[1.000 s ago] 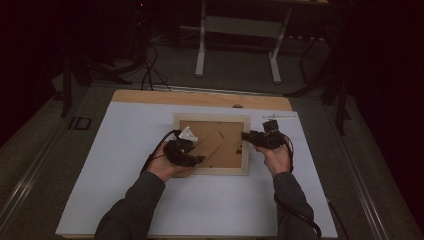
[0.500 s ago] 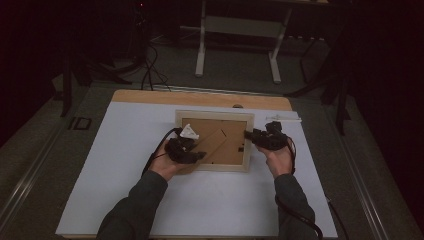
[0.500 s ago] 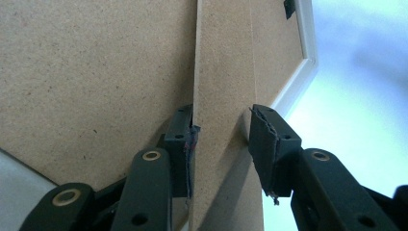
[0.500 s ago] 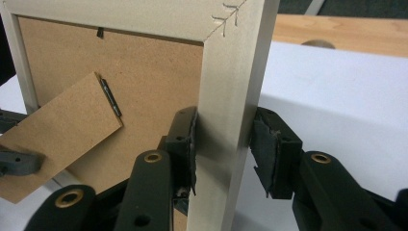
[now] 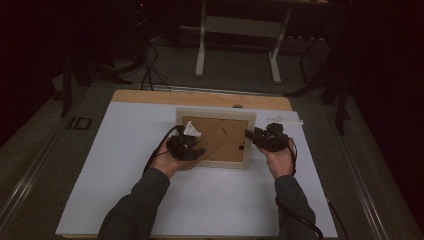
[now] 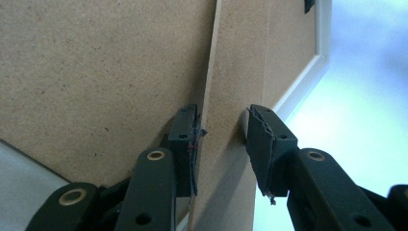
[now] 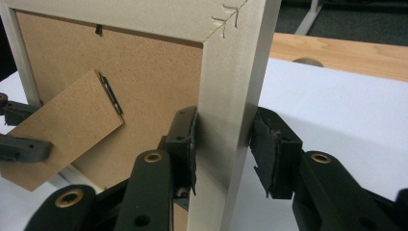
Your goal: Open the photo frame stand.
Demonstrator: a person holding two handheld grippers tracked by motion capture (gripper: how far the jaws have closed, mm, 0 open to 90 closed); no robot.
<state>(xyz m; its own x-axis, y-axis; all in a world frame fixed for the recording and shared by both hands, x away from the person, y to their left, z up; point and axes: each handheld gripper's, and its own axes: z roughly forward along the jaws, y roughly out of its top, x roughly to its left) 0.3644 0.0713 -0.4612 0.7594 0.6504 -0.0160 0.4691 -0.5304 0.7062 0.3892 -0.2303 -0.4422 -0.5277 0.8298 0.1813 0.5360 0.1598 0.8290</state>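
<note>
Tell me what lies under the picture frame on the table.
The picture frame lies back-up on the white sheet that covers the wooden table. Its brown backing board faces up; whatever sits on the front side is covered.

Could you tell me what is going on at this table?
A person works on a picture frame lying face down on the white table. The right tongs clamp the frame's side rail. The left tongs have just been closing around the brown stand flap on its back; one pad touches, the other does not.
</note>
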